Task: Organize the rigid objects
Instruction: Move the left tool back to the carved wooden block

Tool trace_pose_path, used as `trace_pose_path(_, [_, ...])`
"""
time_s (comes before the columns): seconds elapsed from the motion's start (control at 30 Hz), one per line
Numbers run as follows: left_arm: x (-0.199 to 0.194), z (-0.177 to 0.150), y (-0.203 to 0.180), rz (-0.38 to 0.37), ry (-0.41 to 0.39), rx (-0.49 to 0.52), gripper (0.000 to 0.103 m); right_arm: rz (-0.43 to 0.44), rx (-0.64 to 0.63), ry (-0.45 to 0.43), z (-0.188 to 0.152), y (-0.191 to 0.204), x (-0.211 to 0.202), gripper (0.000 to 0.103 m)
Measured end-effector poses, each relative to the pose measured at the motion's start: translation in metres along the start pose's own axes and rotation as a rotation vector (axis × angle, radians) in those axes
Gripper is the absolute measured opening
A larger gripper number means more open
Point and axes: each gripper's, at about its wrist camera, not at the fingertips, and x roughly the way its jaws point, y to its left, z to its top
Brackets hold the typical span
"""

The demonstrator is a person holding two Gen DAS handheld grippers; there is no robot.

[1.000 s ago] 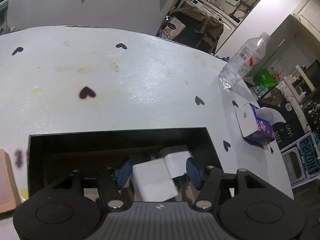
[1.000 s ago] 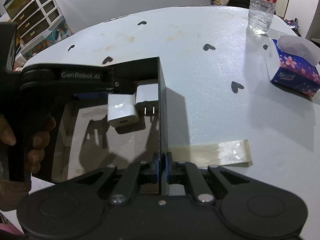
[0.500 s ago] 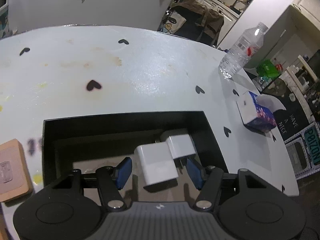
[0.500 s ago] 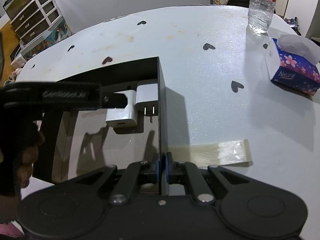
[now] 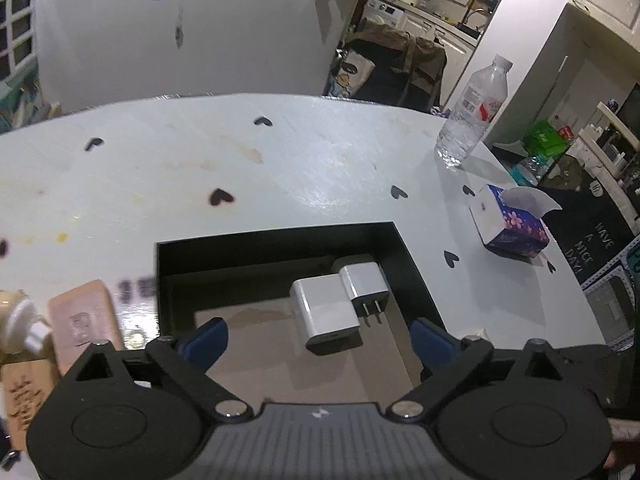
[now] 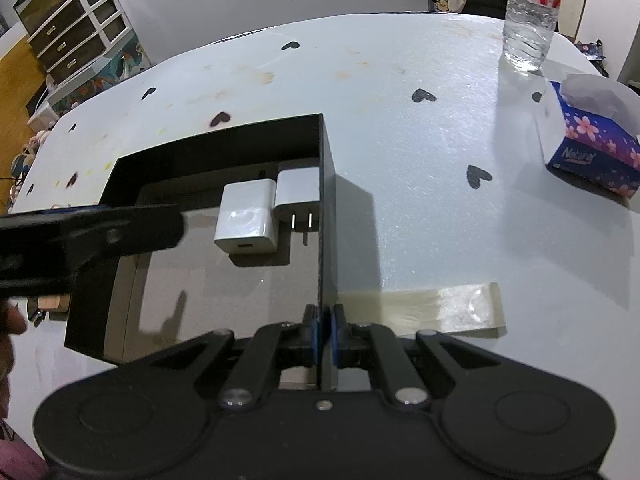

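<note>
A black open box [image 5: 276,240] [image 6: 216,146] sits on the white table. Two white chargers lie side by side in its far right corner: a larger cube [image 5: 326,318] [image 6: 248,214] and a smaller one with two prongs [image 5: 366,286] [image 6: 298,192]. My left gripper [image 5: 318,340] is open and empty, above the box's near side, apart from the chargers. It shows as a dark blurred bar in the right wrist view [image 6: 92,232]. My right gripper [image 6: 322,334] is shut on the box's right wall [image 6: 326,220].
A water bottle [image 5: 474,114] [image 6: 530,12] and a tissue box [image 5: 510,222] [image 6: 592,142] stand at the far right. A tape strip [image 6: 436,306] lies right of the box. A pink block [image 5: 84,320] and other small items [image 5: 20,320] lie left of the box.
My left gripper let go of the larger charger, opened wider and pulled back and up from the box. The charger now rests beside the pronged one. My right gripper held still.
</note>
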Motion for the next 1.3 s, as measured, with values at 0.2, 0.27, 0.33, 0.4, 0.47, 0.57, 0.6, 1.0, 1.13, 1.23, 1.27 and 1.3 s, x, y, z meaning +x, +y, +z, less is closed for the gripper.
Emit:
trace_pose_path(0.2, [-0.025,-0.007,-0.005,0.047,-0.046,-0.008,0.103,0.000,-0.019,-0.005,-0.001,0.001,-0.001,0.007])
trace_pose_path(0.27, [-0.031,-0.009,-0.006,0.069,-0.060,-0.015,0.103,0.002,-0.024,-0.006,-0.001,0.001,-0.001,0.007])
trace_pose_path(0.33, [-0.037,-0.012,-0.008,0.087,-0.071,-0.019,0.103,0.004,-0.026,-0.006,-0.001,0.001,-0.001,0.007])
trace_pose_path(0.4, [-0.045,-0.015,-0.010,0.102,-0.090,-0.025,0.103,0.004,-0.031,-0.006,-0.001,0.001,-0.001,0.007])
trace_pose_path(0.47, [-0.052,-0.020,-0.011,0.121,-0.111,-0.037,0.103,0.008,-0.037,-0.006,-0.001,0.001,-0.001,0.007])
trace_pose_path(0.57, [-0.063,-0.027,-0.007,0.157,-0.141,-0.071,0.103,0.014,-0.052,-0.003,0.000,0.000,-0.001,0.008])
trace_pose_path(0.6, [-0.066,-0.030,-0.005,0.171,-0.151,-0.083,0.103,0.015,-0.058,-0.002,0.000,0.000,-0.001,0.008])
trace_pose_path(1.0, [-0.095,-0.058,0.067,0.274,-0.212,-0.218,0.103,0.038,-0.063,0.001,0.001,-0.003,-0.001,0.009])
trace_pose_path(1.13, [-0.094,-0.065,0.099,0.274,-0.216,-0.234,0.102,0.062,-0.032,-0.015,-0.002,-0.009,-0.002,0.009])
trace_pose_path(1.23, [-0.088,-0.070,0.121,0.287,-0.200,-0.247,0.101,0.055,-0.018,-0.017,-0.002,-0.007,-0.002,0.009])
trace_pose_path(1.27, [-0.085,-0.070,0.128,0.287,-0.196,-0.250,0.100,0.051,-0.021,-0.019,-0.002,-0.006,-0.002,0.009])
trace_pose_path(1.3, [-0.082,-0.071,0.134,0.290,-0.190,-0.250,0.100,0.049,-0.020,-0.020,-0.003,-0.006,-0.002,0.009])
